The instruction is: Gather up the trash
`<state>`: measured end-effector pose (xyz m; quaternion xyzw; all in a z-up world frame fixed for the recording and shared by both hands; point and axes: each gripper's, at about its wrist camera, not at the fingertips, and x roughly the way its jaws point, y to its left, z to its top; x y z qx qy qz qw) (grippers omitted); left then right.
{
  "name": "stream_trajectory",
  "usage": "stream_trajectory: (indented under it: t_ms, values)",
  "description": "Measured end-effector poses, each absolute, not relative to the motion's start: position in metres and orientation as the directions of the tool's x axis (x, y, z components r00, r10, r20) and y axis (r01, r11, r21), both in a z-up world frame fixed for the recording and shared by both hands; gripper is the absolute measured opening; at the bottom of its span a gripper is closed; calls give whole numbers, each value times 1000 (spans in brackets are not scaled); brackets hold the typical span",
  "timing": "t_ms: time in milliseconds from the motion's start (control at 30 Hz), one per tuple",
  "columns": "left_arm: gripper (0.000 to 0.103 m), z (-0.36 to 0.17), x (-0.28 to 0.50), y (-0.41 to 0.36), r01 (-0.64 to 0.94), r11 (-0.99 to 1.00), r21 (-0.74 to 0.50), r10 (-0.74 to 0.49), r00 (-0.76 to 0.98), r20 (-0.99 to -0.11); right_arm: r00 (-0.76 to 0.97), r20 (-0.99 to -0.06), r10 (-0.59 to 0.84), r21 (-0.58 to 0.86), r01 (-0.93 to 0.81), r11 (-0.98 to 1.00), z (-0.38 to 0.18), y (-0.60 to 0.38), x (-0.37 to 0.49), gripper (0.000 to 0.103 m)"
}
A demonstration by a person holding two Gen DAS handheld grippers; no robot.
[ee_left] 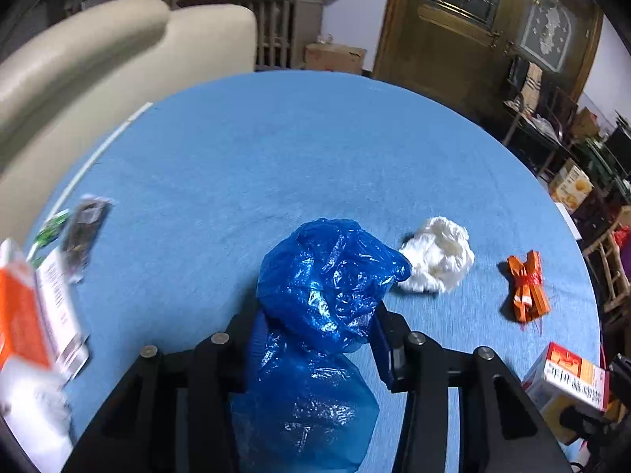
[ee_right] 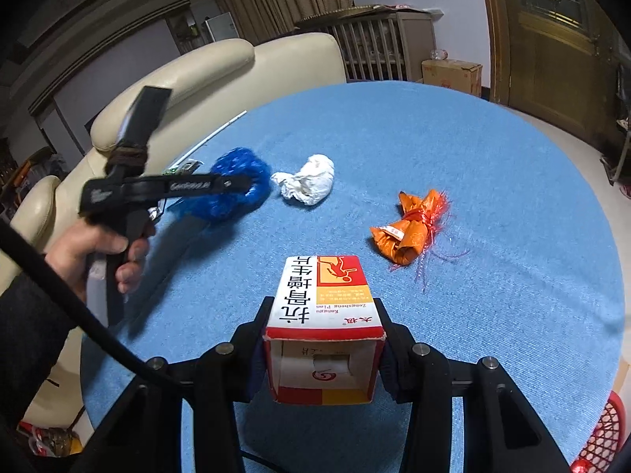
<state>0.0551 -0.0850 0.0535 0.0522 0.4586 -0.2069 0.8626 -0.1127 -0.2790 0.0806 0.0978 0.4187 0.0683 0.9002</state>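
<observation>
Two hand-held grippers at work, each loaded. Left hand-held gripper [ee_left: 315, 335] has its jaws closed on the crumpled blue plastic bag [ee_left: 327, 276]; the film bulges up between the pads and trails down toward the camera. Right hand-held gripper [ee_right: 321, 351] clamps the red-and-white medicine box [ee_right: 327, 315] across its two side walls, open end toward the lens, box held above the blue worktop [ee_right: 473, 157].

Loose trash on the worktop: a white tissue wad [ee_right: 307, 183] just right of the bag, an orange wrapper bundle [ee_right: 410, 228] tied with red string further right and nearer. At the near left edge in the left wrist view — an orange-and-white carton [ee_left: 27, 303] and a dark wrapper [ee_left: 84, 228], both blurred. A red mesh basket [ee_right: 603, 429] shows below the worktop edge at near right; probably the bin, though I cannot confirm.

Judged step: carry both items to the bin. Notes for doing it well:
- Bag grip is on thin slippery film; keep the squeeze constant, move smoothly, watch that the trailing tail does not snag the tissue wad.
- Box is hollow card — do not tighten further or the walls fold.
- Release only when clearly over the bin, one side at a time.
</observation>
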Motion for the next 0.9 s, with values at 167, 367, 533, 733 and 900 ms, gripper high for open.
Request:
stream_trajectory:
  t_ms: [167, 367, 533, 733, 900]
  values:
    - [48, 67, 4, -63, 345, 935, -82, -274, 554, -786, 658, -730, 183, 208, -41, 977, 89, -269, -127, 49]
    - [48, 69, -47, -49, 327, 942, -79, -264, 575, -775, 658, -739, 141, 174, -16, 985, 84, -260, -145, 49]
    - [48, 65, -76, -42, 314, 943, -105, -276, 569, -774, 650, -750, 123, 159, -3, 987, 79, -260, -157, 49]
    - [48, 58, -98, -43, 310, 944, -112, -275, 553, -786, 642, -758, 115, 156, 7, 988, 71, -261, -173, 49]
    - [48, 50, -108, -46, 298, 949, -104, -257, 539, -802, 621, -775, 117, 165, 21, 986, 61, -264, -177, 50]
